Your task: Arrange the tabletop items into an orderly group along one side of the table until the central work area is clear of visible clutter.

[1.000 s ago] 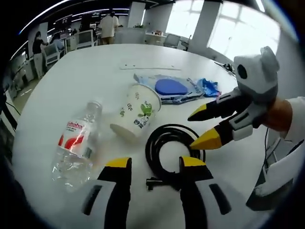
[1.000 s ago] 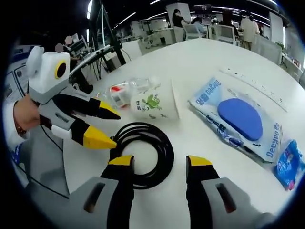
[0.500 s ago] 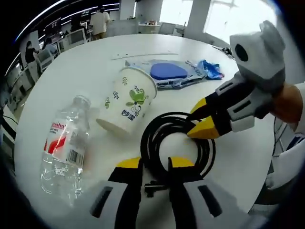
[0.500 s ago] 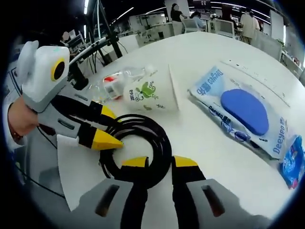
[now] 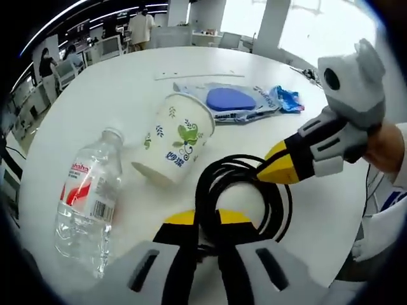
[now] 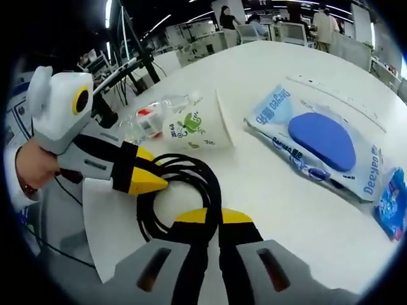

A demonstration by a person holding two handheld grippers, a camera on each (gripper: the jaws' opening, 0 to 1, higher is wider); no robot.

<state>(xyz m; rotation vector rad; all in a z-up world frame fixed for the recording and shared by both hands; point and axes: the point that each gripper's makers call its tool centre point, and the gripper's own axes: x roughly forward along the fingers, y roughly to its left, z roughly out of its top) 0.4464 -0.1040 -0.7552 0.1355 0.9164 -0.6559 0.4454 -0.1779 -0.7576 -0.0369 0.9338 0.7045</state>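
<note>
A coiled black cable (image 5: 202,184) lies on the white table (image 5: 108,95), and both grippers hold it. My left gripper (image 5: 206,220) is shut on the coil's near side. My right gripper (image 5: 266,171) reaches in from the right, shut on the far side. In the right gripper view the cable (image 6: 210,181) runs between the shut right gripper (image 6: 213,216), and the left gripper (image 6: 156,180) pinches it from the left. A paper cup (image 5: 178,136) lies on its side beside a clear bottle (image 5: 86,197). A wipes pack (image 5: 229,101) and a small blue packet (image 5: 287,98) lie farther back.
A thin white strip (image 5: 197,75) lies near the table's far part. In the right gripper view the cup (image 6: 197,124), bottle (image 6: 149,121), wipes pack (image 6: 318,143) and blue packet (image 6: 391,203) spread across the table. Office desks and people stand beyond the table's edge.
Both grippers were open around the cable a second ago. They have closed onto opposite sides of the coil, and both cameras have moved nearer to it.
</note>
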